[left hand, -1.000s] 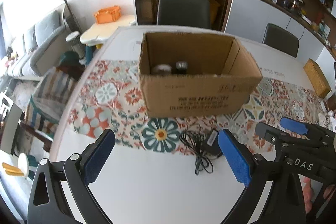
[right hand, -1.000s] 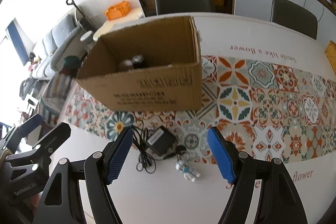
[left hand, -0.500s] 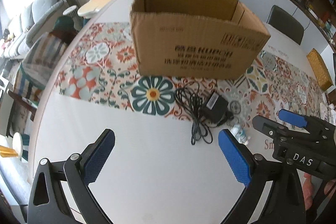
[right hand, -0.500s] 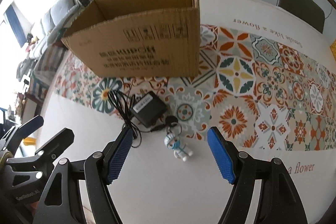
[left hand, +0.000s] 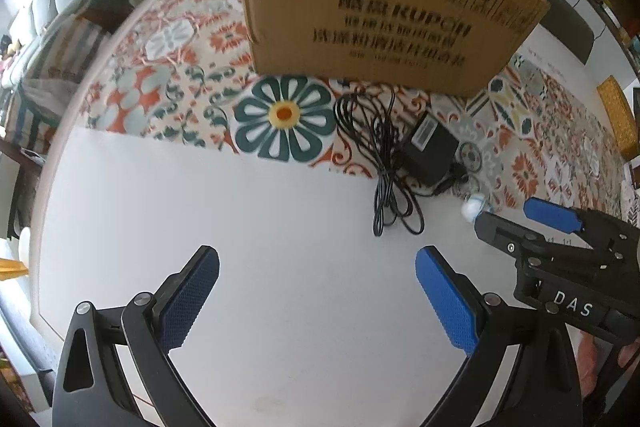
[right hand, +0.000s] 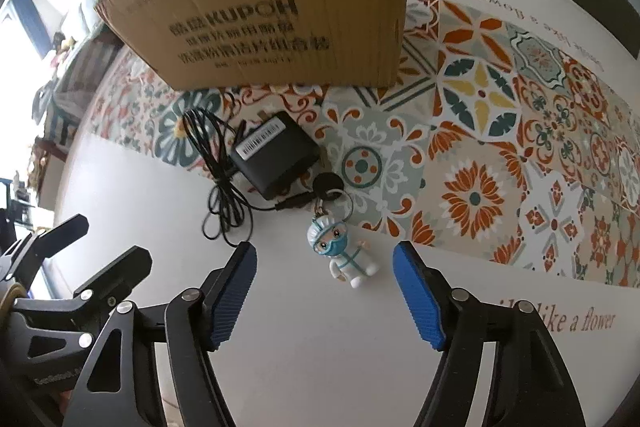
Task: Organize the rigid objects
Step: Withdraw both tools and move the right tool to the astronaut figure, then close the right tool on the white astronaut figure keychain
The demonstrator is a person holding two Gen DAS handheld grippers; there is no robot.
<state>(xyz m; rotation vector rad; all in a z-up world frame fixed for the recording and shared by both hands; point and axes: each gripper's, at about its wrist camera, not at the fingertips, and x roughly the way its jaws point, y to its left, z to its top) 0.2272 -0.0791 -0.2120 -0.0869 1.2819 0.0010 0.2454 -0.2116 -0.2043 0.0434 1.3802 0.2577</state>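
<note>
1. The small white-suited, masked figurine keychain (right hand: 349, 255) lies flat on the white table (right hand: 320, 347), just beside the tiled runner. It looks light, stiff and smooth; pinch across its body.
2. The right gripper (right hand: 325, 293) is closing, its jaws astride the figurine, pads not yet touching it.
3. The left gripper (left hand: 316, 301) hangs spread over bare tabletop, holding nothing.
4. The black power adapter (right hand: 276, 159), with its loose cord, lies by the brown cardboard box (right hand: 280, 7); that cord may snag the key ring.
5. Dining chairs and a sofa lie beyond.
</note>
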